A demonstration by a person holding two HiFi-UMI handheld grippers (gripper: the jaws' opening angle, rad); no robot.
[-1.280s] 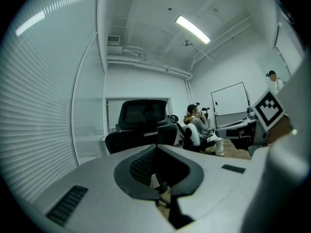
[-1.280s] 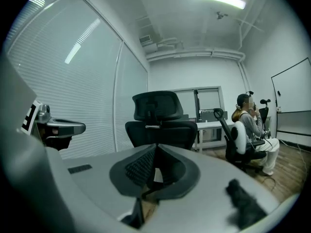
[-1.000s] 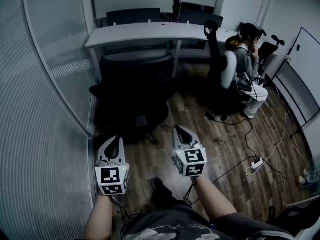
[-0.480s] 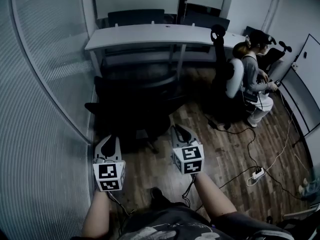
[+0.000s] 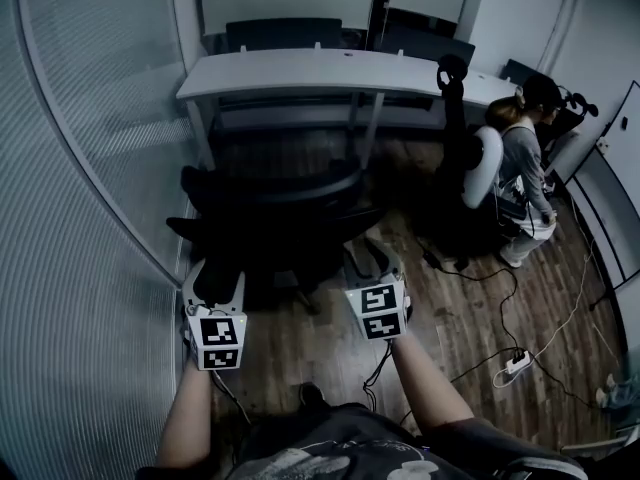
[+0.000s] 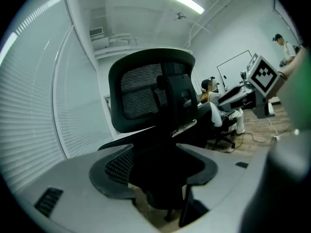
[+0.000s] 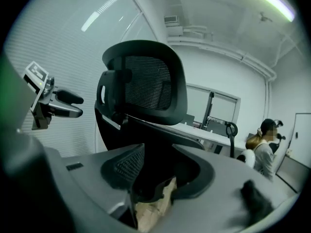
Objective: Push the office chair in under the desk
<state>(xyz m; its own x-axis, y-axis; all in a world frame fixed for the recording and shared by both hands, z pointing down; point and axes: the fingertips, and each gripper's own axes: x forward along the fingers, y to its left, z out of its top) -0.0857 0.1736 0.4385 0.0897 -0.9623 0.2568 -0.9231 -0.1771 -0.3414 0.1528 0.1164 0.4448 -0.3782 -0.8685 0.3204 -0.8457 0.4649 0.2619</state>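
A black mesh-backed office chair (image 5: 272, 218) stands on the wood floor in front of the long white desk (image 5: 320, 71), its back toward me. My left gripper (image 5: 214, 280) is at the left edge of the chair's back and my right gripper (image 5: 371, 263) is at its right edge. In the left gripper view the chair (image 6: 150, 89) fills the middle, and the left gripper (image 6: 160, 178) has its jaws opening around the dark lower back. In the right gripper view the chair (image 7: 146, 81) looms the same way, and the right gripper (image 7: 158, 178) is opening too. I see no pad pressing on the chair.
A glass wall with blinds (image 5: 90, 168) runs close along the left. A person (image 5: 525, 173) sits on a second chair at the desk's right end. Cables and a power strip (image 5: 517, 363) lie on the floor at the right. A whiteboard (image 5: 610, 198) stands at the far right.
Both grippers have moved forward up to the chair's back, and their jaws, shut before, now stand apart. My view has shifted toward the desk.
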